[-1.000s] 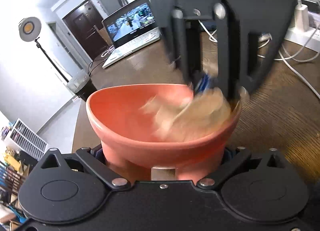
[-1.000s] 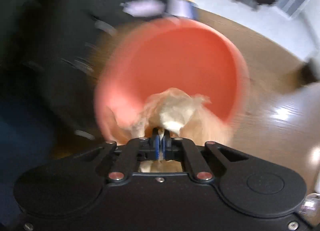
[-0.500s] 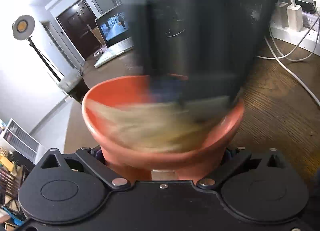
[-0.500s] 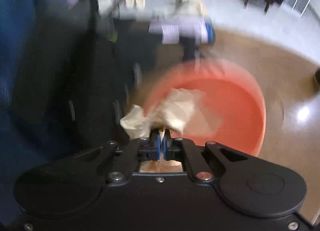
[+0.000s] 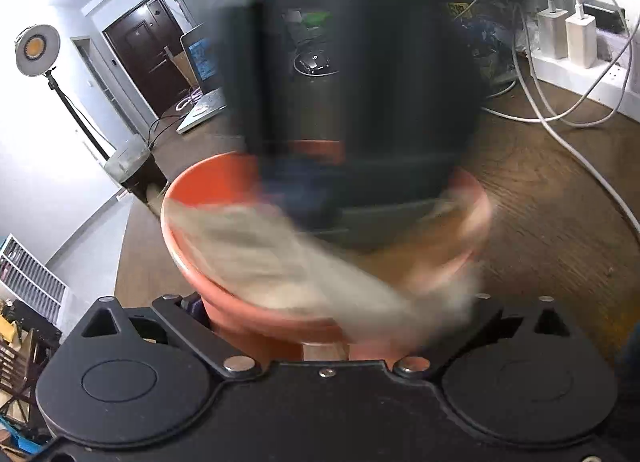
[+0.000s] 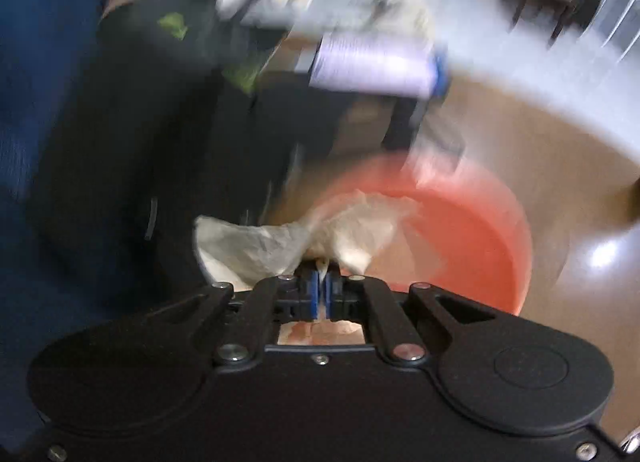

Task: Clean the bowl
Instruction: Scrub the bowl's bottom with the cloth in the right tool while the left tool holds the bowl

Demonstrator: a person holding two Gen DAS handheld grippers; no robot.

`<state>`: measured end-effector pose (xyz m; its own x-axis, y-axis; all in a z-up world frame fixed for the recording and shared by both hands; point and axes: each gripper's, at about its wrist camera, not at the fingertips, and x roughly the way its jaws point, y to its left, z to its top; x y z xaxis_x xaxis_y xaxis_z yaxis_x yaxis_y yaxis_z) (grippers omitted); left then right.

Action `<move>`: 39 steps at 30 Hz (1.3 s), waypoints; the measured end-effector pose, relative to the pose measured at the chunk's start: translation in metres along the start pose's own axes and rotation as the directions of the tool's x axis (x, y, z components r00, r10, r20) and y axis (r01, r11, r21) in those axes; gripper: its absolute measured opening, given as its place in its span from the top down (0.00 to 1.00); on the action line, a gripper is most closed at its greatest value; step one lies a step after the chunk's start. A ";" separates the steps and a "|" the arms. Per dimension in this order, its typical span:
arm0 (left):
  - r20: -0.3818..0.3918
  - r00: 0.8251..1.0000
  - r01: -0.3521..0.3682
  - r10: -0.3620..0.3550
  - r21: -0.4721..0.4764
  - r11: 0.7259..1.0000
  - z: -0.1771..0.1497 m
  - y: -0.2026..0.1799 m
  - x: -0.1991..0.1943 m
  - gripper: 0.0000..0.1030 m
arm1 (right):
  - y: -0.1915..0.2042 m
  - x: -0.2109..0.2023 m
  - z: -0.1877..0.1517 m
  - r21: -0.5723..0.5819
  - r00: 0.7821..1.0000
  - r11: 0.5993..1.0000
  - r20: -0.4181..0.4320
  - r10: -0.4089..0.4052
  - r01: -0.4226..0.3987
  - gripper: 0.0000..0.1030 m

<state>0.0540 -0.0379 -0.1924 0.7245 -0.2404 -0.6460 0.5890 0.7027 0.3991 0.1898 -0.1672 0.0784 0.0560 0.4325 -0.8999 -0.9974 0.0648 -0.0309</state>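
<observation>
An orange bowl (image 5: 224,197) is sitting on a brown wooden table (image 5: 552,213), well in from its far edge, where white cables (image 5: 560,109) and chargers are lying. The left gripper (image 5: 324,346) is clamping the bowl by its base, one finger on each side. Inside it, a crumpled beige paper towel (image 6: 288,238) is blurring across the near wall and spilling over the rim. The right gripper (image 6: 322,290) is pinching that towel, its blue pads pressed together on the wad. The wiping appears to be in full swing. Doing it well likely means keeping the bowl firmly held so it is not spinning or tipping, pressing the towel flat against the inner wall, and sweeping round the whole curve down to the bottom. How clean the inside is cannot be told through the blur.
</observation>
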 end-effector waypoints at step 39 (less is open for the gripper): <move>0.001 1.000 0.024 -0.024 -0.003 1.000 -0.001 0.000 -0.005 0.04 | -0.024 -0.018 -0.102 -0.059 0.993 0.995 -0.090 0.078 -0.083 0.96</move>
<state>0.0498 -0.0362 -0.1895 0.7104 -0.2582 -0.6547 0.6053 0.6988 0.3812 0.2077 -0.2677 0.0510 -0.0262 0.3535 -0.9351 -0.9995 -0.0247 0.0187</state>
